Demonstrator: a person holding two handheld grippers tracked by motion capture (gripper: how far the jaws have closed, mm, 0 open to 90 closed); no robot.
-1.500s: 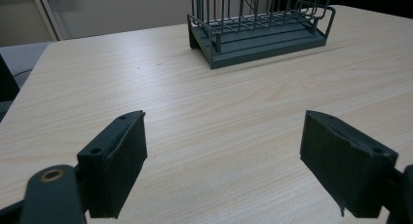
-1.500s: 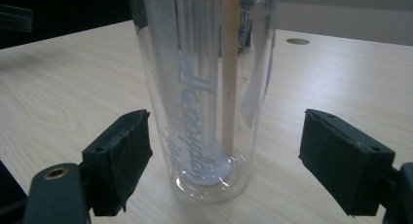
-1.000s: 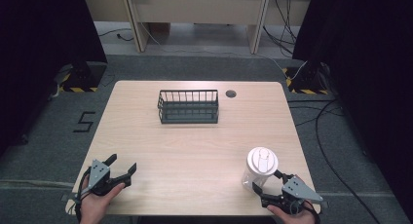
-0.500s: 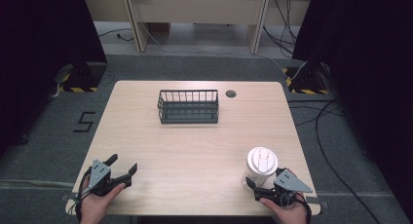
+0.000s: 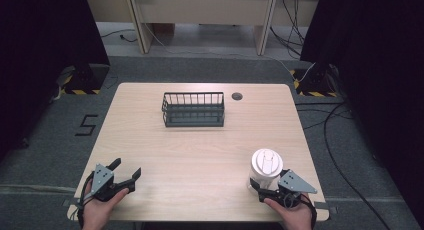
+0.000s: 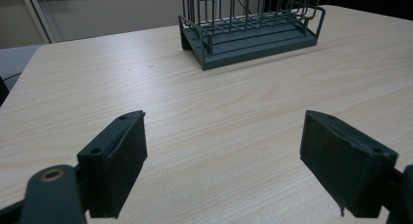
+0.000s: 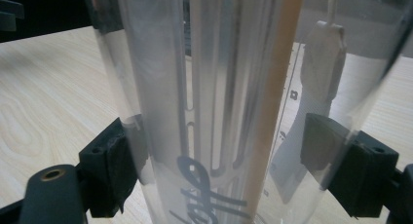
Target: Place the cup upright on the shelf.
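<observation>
A clear plastic bottle (image 5: 265, 171) with a white lid stands upright near the table's front right. My right gripper (image 5: 263, 189) is open, its jaws on either side of the bottle's lower part. In the right gripper view the bottle (image 7: 219, 87) stands between the two black pads (image 7: 122, 160), seen partly through its clear wall. I cannot tell if a pad touches it. At the front left, my left gripper (image 5: 127, 168) is open over bare wood, and nothing lies between its jaws in the left gripper view (image 6: 224, 156).
A dark wire basket (image 5: 193, 110) stands at the middle back of the wooden table (image 5: 200, 150), and it appears ahead in the left gripper view (image 6: 251, 34). A round cable hole (image 5: 237, 96) lies right of it. Cables trail on the floor at right.
My right gripper has slid forward and a little left, so its jaws now flank the bottle. The left gripper and the bottle have stayed put.
</observation>
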